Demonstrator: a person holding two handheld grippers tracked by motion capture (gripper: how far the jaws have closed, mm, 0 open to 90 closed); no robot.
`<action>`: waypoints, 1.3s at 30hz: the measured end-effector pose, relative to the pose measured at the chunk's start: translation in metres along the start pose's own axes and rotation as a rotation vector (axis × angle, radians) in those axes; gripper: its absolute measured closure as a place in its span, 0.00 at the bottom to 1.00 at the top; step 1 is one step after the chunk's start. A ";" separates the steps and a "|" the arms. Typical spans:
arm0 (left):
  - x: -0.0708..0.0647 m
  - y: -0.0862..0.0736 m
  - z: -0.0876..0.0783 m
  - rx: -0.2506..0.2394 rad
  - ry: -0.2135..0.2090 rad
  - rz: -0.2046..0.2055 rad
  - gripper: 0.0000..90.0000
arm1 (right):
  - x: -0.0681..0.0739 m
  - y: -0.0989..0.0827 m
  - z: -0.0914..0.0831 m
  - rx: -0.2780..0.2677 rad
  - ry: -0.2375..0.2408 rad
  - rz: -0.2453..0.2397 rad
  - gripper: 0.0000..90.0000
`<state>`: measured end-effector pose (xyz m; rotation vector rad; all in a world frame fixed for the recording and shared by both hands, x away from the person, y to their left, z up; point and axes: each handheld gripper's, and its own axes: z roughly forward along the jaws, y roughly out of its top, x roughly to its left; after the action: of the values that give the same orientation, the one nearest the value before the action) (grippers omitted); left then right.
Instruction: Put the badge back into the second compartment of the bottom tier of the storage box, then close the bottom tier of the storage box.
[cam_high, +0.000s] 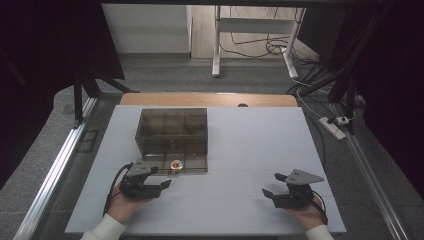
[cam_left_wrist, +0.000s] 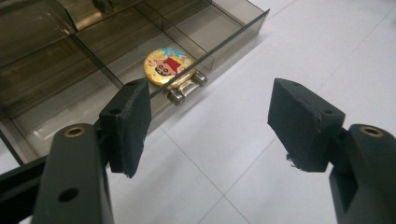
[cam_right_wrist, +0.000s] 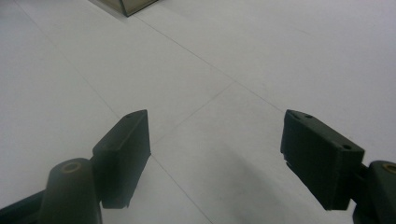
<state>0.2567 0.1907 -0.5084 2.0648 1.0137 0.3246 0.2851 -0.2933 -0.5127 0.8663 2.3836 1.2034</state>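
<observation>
A: Status? The smoked plastic drawer box (cam_high: 172, 135) sits on the white desk (cam_high: 240, 200), its bottom drawer (cam_left_wrist: 140, 60) pulled out toward the person.

B: A round cartoon badge (cam_left_wrist: 167, 66) lies in the front compartment of that drawer, right behind the metal drawer handle (cam_left_wrist: 187, 86). So the badge looks stowed. What's left, I'd judge, is pushing the drawer shut.

A: Tools?

B: Left tool (cam_high: 159, 182) is near the drawer front, just beside the handle, jaws spread wide with nothing between them, touching nothing. Right tool (cam_high: 274, 185) hangs over bare desk, well apart from the box, also gaping and empty.

A: Which goes for the handle?

B: Left is nearest, so likely that one. Just a guess.

A: Anything unclear?

B: The upper part of the box is dark and see-through at once; there's a dim shape inside near the back, can't tell what it is. The other compartments look empty but glare muddies them. The right gripper view catches just 1 corner of the box (cam_right_wrist: 130, 5) at the top edge. The person's forearms are cut off at the bottom of the high view.
</observation>
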 end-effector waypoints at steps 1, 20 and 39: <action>0.000 -0.001 0.001 0.001 0.003 0.000 0.34 | 0.000 0.000 0.000 0.000 -0.001 0.001 0.27; -0.003 -0.007 0.001 -0.009 -0.013 -0.005 0.34 | 0.001 0.001 -0.002 -0.013 -0.010 0.001 0.27; 0.003 -0.009 0.005 0.013 -0.001 0.001 0.74 | 0.002 -0.001 -0.005 -0.008 -0.019 -0.002 0.27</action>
<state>0.2565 0.1932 -0.5184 2.0769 1.0165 0.3184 0.2804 -0.2950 -0.5110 0.8687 2.3622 1.1976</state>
